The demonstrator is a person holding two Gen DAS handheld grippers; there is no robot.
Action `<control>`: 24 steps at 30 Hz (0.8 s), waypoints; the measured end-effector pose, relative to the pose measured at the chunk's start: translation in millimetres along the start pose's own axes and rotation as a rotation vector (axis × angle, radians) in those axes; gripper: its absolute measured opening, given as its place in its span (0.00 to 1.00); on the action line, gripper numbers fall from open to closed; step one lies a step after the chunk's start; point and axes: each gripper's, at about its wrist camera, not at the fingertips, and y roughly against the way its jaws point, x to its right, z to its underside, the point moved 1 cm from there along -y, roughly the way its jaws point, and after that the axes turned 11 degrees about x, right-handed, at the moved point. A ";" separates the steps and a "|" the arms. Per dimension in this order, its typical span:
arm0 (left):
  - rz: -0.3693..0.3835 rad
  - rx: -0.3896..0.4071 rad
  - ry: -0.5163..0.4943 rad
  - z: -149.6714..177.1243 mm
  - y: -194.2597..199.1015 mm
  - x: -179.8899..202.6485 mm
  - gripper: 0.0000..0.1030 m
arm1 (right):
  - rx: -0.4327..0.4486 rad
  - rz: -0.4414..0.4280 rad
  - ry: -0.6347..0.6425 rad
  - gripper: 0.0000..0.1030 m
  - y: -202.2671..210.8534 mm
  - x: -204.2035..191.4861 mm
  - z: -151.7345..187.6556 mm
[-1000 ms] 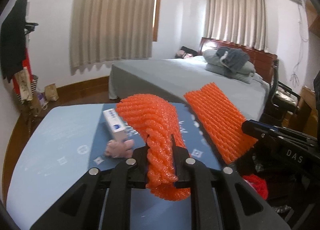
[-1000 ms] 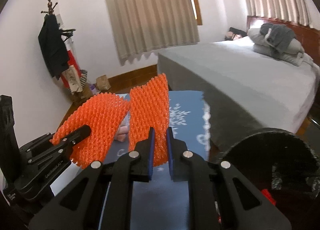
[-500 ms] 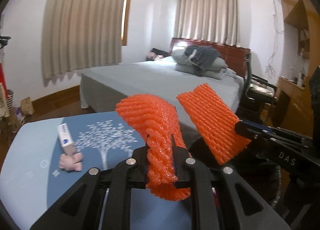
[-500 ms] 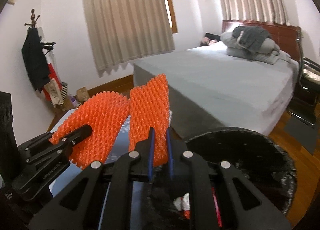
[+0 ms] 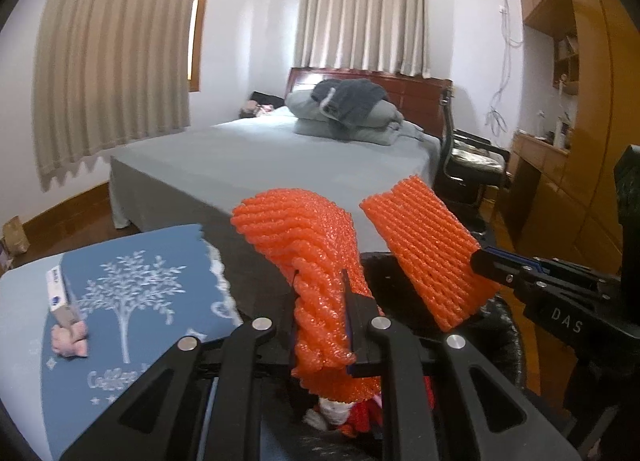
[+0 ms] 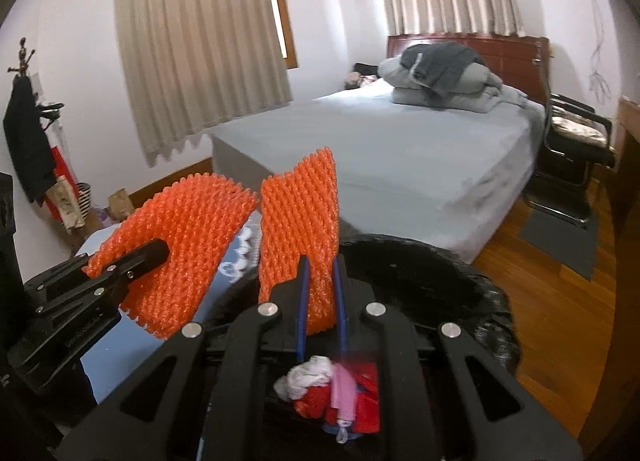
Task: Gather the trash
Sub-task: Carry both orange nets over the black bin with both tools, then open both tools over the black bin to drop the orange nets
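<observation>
My left gripper (image 5: 322, 325) is shut on a curled orange foam net (image 5: 308, 245); it also shows in the right wrist view (image 6: 188, 237). My right gripper (image 6: 320, 301) is shut on a flatter orange foam net (image 6: 300, 221), also seen in the left wrist view (image 5: 428, 249). Both nets hang over a black trash bin (image 6: 440, 285) lined with a black bag. Red, white and pink trash (image 6: 336, 393) lies in the bin. A small white box (image 5: 56, 293) and a pink crumpled scrap (image 5: 72, 341) lie on the blue tablecloth (image 5: 132, 301).
A grey bed (image 6: 400, 157) with folded bedding stands behind the bin. A black chair (image 6: 576, 141) stands to the right on the wooden floor. A coat rack (image 6: 24, 133) stands at far left. Wooden cabinets (image 5: 560, 141) line the right wall.
Both grippers have swung right with their nets, away from the table and over the bin. The box and pink scrap have slid to the left of the view.
</observation>
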 end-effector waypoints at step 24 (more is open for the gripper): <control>0.106 -0.125 -0.075 30.5 -49.3 73.3 0.44 | -0.083 0.164 -0.083 0.30 0.2 83.2 48.2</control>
